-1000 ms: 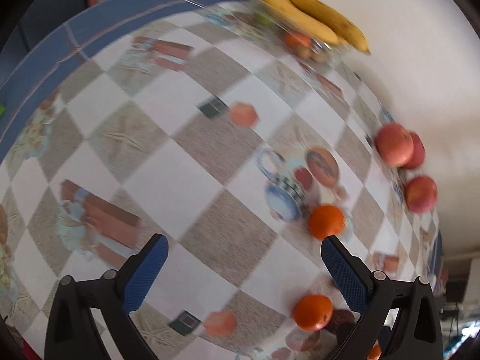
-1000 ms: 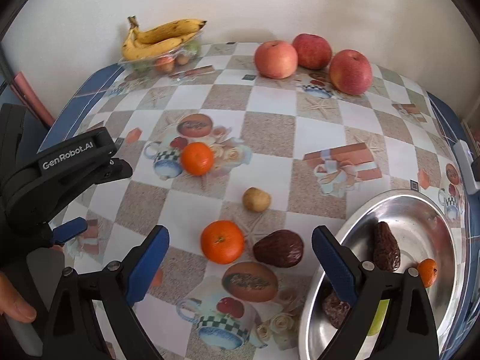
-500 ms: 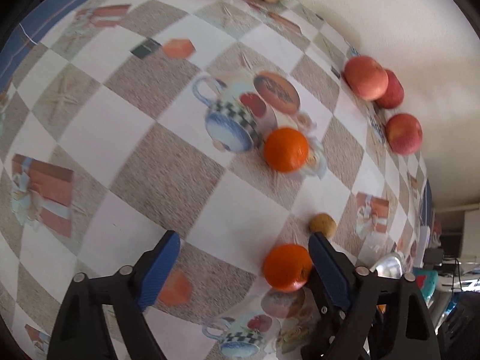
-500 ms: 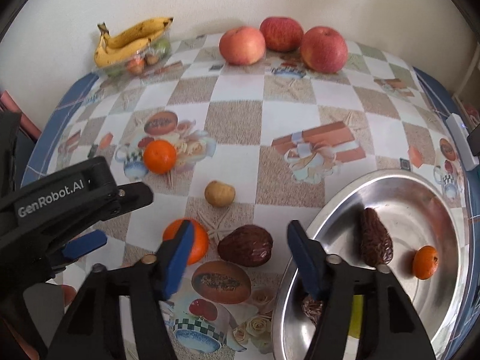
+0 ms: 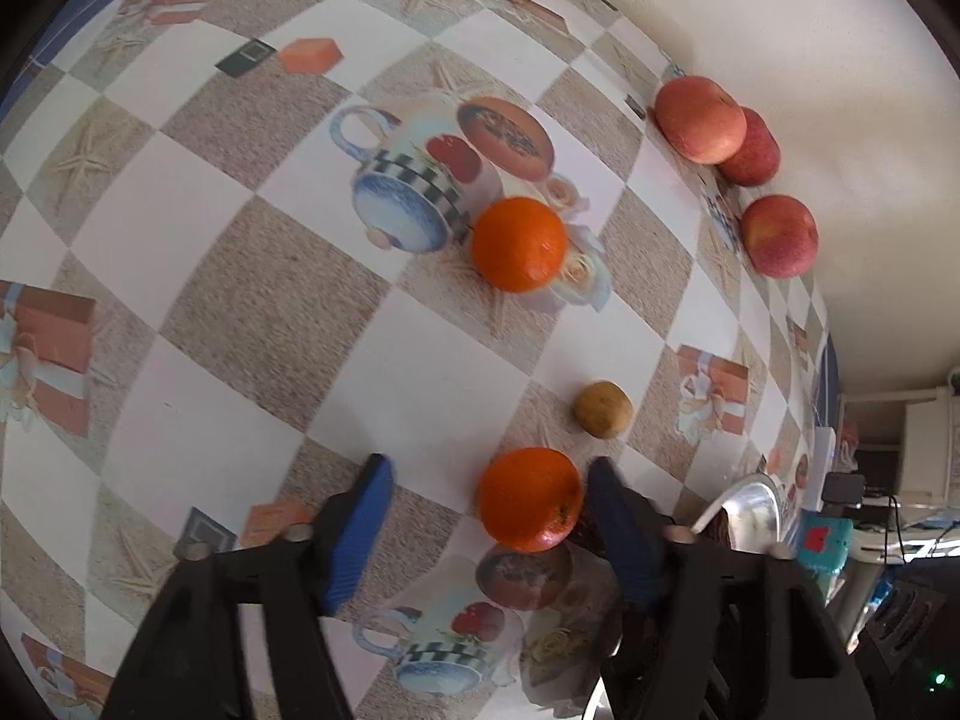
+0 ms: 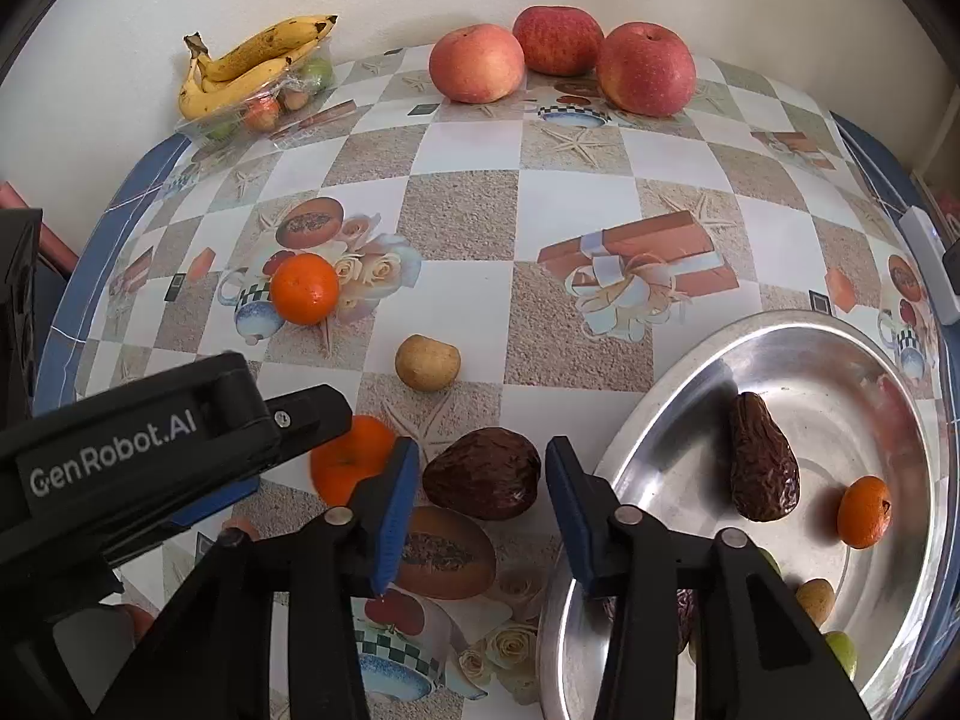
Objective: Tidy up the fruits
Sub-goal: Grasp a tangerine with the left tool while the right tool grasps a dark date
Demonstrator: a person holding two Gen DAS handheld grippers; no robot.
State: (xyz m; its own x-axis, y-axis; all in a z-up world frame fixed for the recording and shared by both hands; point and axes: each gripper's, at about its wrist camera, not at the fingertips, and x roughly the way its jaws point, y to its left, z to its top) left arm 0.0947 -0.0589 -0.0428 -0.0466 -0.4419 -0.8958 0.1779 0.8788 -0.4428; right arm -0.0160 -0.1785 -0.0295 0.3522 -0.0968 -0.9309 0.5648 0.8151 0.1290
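My left gripper (image 5: 487, 477) points down over a near orange (image 5: 531, 498). Its jaws are closing; the orange lies against the right finger, with a gap to the left pad (image 5: 366, 516). In the right wrist view that orange (image 6: 348, 462) peeks out from behind the left tool's black housing (image 6: 150, 438). My right gripper (image 6: 480, 456) is closing around a dark wrinkled fruit (image 6: 480, 474) on the cloth, with slivers of gap at both pads. A steel bowl (image 6: 660, 414) at the right holds another dark fruit (image 6: 762, 468), a small orange (image 6: 864, 510) and several smaller pieces.
A second orange (image 6: 303, 288) and a small tan fruit (image 6: 427, 363) lie on the checked tablecloth. Three apples (image 6: 558, 39) stand by the back wall. Bananas (image 6: 252, 66) rest on a clear tray at the back left. A white device (image 6: 927, 258) sits at the right edge.
Both pairs of jaws have narrowed a lot. The left gripper has shifted over the near orange, now between its fingers. The right gripper has sunk slightly around the dark fruit.
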